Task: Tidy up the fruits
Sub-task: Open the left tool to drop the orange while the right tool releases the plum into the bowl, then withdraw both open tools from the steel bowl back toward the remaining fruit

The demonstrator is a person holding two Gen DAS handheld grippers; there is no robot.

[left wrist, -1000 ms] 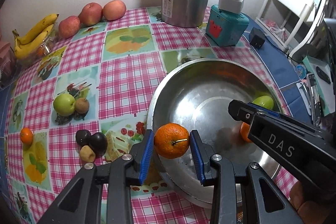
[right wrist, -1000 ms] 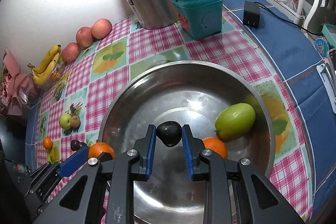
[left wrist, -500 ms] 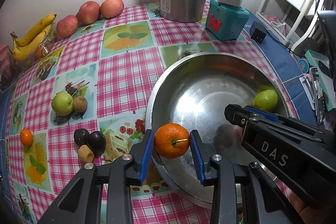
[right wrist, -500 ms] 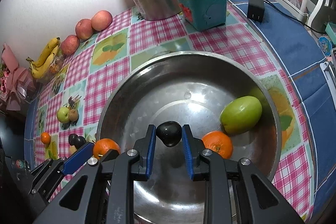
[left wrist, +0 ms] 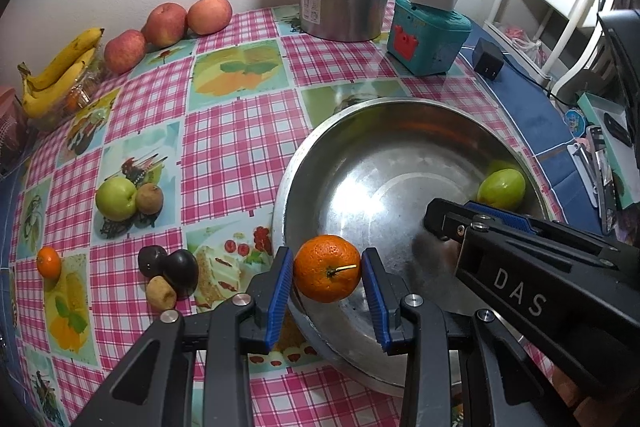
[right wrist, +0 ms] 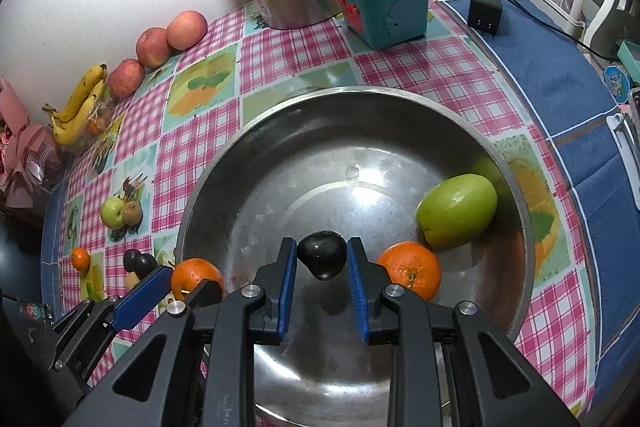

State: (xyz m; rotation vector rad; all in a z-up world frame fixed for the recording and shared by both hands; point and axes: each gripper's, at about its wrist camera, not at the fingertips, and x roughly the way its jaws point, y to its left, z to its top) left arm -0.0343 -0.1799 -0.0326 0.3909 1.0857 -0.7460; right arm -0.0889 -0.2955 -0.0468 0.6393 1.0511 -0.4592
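Two fruits are already lying in the steel bowl: a green fruit near its right wall and an orange just beside it. A second orange is clamped in the left hand-held gripper over the bowl's near-left rim, and a dark plum is gripped by the right hand-held gripper above the bowl's floor. Neither has been released. Much is judged to remain: a green apple, dark and brown small fruits and a small tangerine toward the surface's left edge, with red apples and bananas at its far edge.
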